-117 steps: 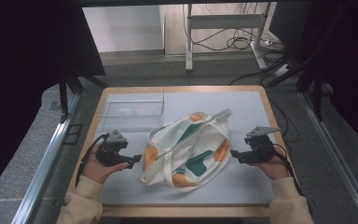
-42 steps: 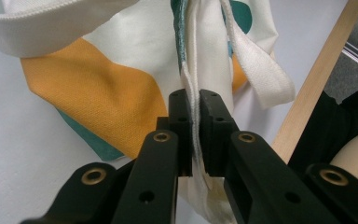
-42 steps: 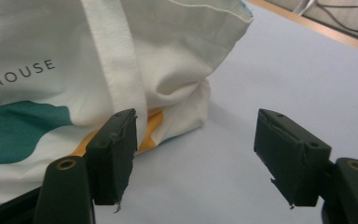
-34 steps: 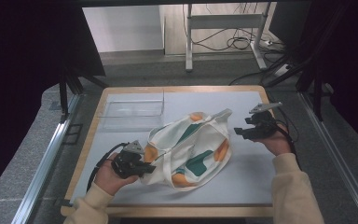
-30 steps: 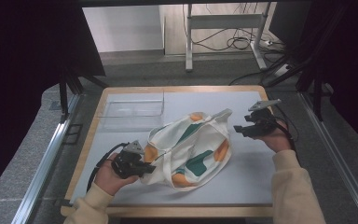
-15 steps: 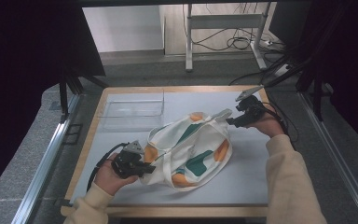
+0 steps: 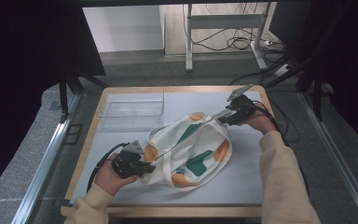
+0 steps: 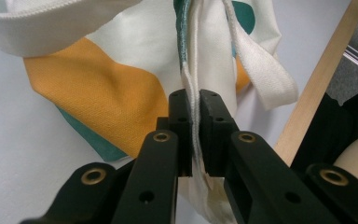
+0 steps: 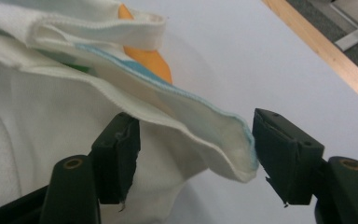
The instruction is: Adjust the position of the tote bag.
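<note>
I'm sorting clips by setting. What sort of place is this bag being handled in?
Probably a lab or workshop recording station, not a home: a framed white work table with metal rails, dark curtains around it, loose cables on the floor behind, and a cloth bag worked with handheld tongs.

Centre: blocked by rumpled white cloth bag with orange and green patches (image 7: 191, 149).
Far left: taken up by clear plastic tray (image 7: 133, 109).
Near right: bare grey table mat (image 7: 247, 172), open for passage.
Far edge: narrow bare strip beside tray.
</note>
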